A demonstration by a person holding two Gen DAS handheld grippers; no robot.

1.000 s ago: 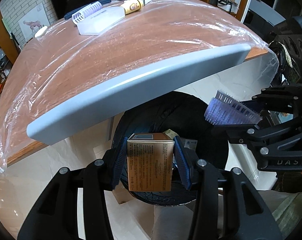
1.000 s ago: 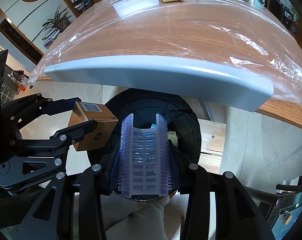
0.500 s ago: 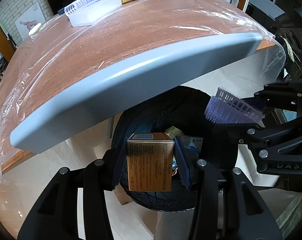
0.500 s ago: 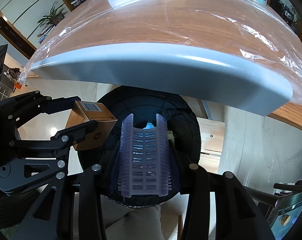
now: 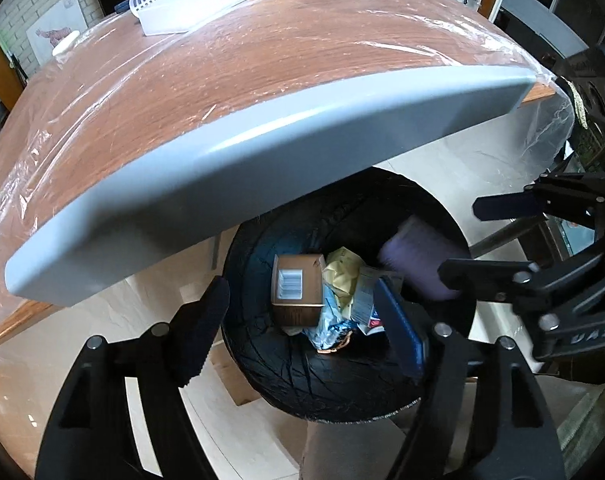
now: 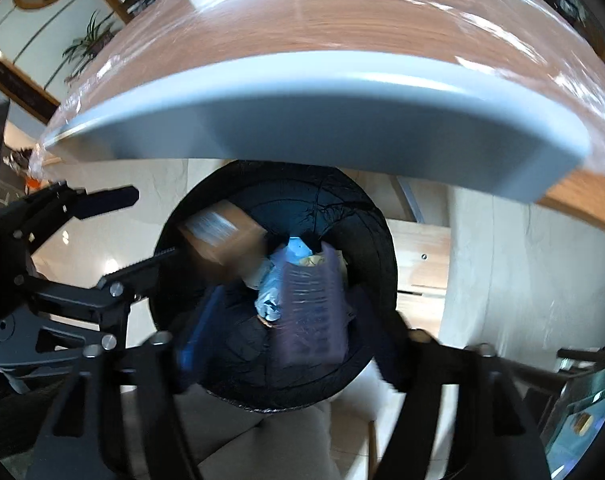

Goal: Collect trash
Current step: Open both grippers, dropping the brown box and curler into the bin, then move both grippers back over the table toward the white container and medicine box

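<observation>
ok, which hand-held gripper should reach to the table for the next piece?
Left, narrowly. The left hand-held gripper is open and its box lies in the bin. The right hand-held gripper is open too, but the comb is a blur between its fingers, likely mid-drop.

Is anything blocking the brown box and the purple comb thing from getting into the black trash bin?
Nothing visible does. Both sets of jaws are open, and the brown box and purple comb sit inside the bin's open mouth among other trash. The table edge overhangs only its far rim.
</observation>
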